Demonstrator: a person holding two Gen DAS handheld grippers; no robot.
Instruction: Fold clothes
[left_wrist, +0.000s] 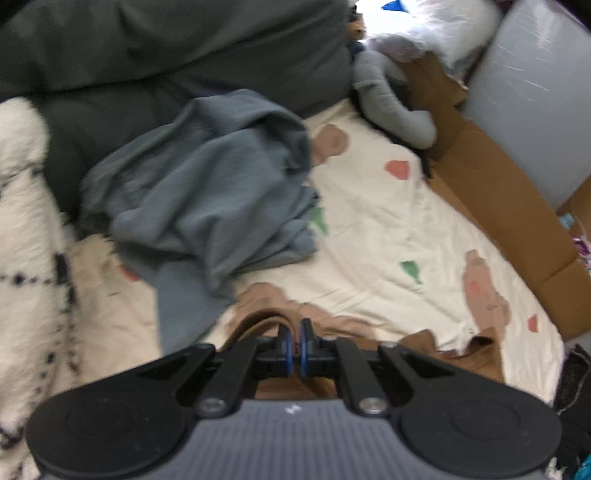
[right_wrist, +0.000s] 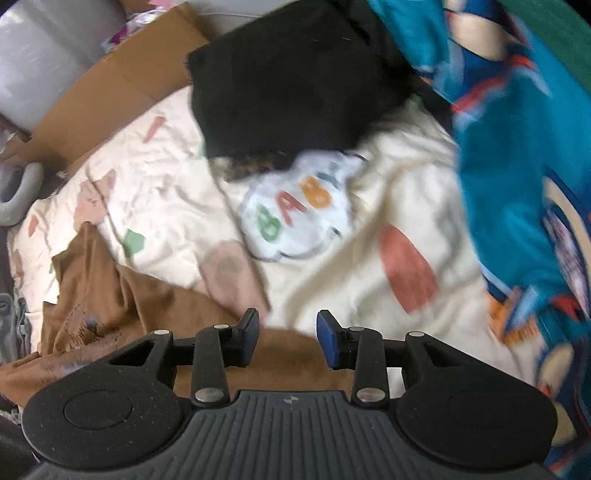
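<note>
From the left wrist camera, we are looking down at a cream bedsheet (left_wrist: 369, 229) with little colored shapes on it. Everything is looking a bit blurry. A blue-gray garment (left_wrist: 199, 192) is lying crumpled on the sheet, and we cannot tell what kind of clothing it is. A gray soft toy (left_wrist: 388, 99) is showing only partly beside a cardboard box (left_wrist: 498, 192). Our left gripper (left_wrist: 298, 345) is pinching its blue pads almost together. A brown garment (left_wrist: 266, 325) is bunching up right at the tips, but we cannot tell if any cloth is caught between them.

From the right wrist camera, the brown garment (right_wrist: 110, 295) is lying rumpled at the lower left, running under our gripper body, so part of it is hidden. A white bib with colored letters (right_wrist: 299, 210) is peeking out from under a black garment (right_wrist: 288, 85). A bright blue printed cloth (right_wrist: 517, 155) is smeared by blur. Our right gripper (right_wrist: 288, 332) is standing partly open over the brown garment's edge, holding nothing.
</note>
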